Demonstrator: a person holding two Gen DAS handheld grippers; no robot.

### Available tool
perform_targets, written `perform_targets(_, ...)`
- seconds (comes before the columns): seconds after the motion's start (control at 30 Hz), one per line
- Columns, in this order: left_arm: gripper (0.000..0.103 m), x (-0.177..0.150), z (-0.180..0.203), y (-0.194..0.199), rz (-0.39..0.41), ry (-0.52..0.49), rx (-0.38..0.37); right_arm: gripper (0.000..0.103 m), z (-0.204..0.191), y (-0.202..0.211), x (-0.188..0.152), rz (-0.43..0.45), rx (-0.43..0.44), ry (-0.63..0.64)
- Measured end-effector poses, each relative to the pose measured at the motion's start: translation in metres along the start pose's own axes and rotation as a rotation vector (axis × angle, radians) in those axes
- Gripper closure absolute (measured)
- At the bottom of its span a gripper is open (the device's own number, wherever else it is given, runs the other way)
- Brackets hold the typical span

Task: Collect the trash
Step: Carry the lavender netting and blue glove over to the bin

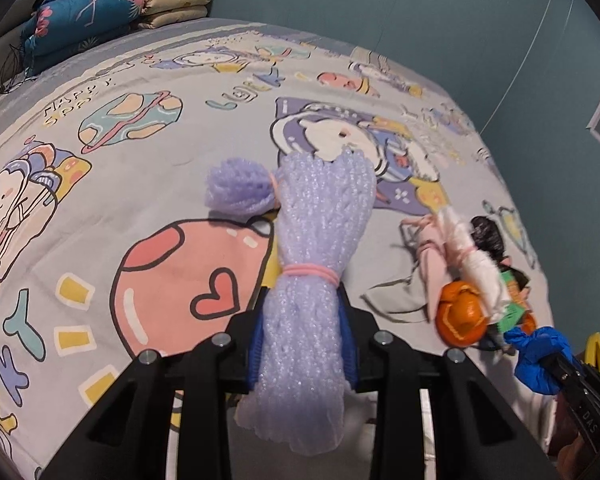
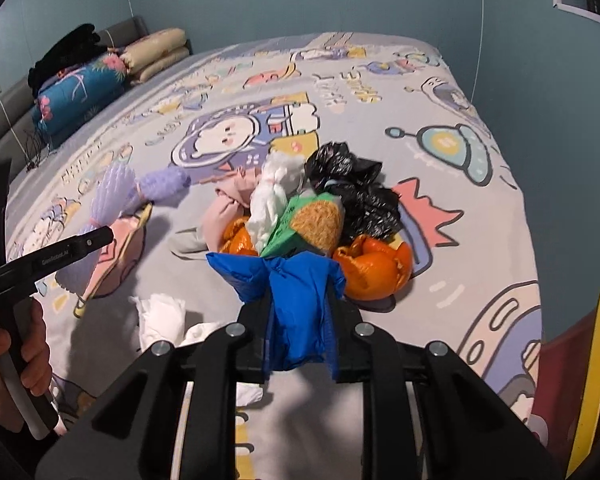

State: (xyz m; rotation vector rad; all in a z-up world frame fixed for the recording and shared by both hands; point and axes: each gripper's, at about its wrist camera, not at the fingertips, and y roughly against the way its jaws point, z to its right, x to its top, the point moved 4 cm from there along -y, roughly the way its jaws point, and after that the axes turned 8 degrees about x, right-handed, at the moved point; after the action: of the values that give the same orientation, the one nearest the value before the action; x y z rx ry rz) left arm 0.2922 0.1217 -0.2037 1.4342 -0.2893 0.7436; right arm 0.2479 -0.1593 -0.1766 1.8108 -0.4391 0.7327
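Trash lies heaped [image 2: 300, 216] on the bed [image 2: 440, 200]: orange peels [image 2: 376, 268], black bag [image 2: 360, 192], tissues. Left tongs [image 1: 304, 340] are clamped on a purple foam net [image 1: 312, 248]; right tongs [image 2: 300, 320] pinch a blue wrapper [image 2: 296, 300].

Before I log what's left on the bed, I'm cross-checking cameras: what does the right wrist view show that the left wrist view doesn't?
Only the right wrist view shows the crumpled white tissue and the person's left hand. Only the left wrist view shows the left gripper clamping the purple foam net. Both show the trash pile with orange peel, the black bag and the blue wrapper.
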Motion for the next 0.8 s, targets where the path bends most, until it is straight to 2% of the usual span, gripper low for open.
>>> perform_targets(0.37,0.074,-0.002,-0.004,0.029,0.054,0.008,-0.022,0.085,0.005,0.023,0.002,0.032,-0.009,-0.047)
perform_targets(0.63,0.074,0.000,0.002,0.077,0.137,-0.027,-0.016,0.085,0.000,0.057,0.001,0.056,-0.010,-0.051)
perform_targets(0.8,0.074,0.003,0.007,0.102,0.159,-0.057,-0.008,0.085,-0.005,0.081,-0.003,0.074,-0.002,-0.029)
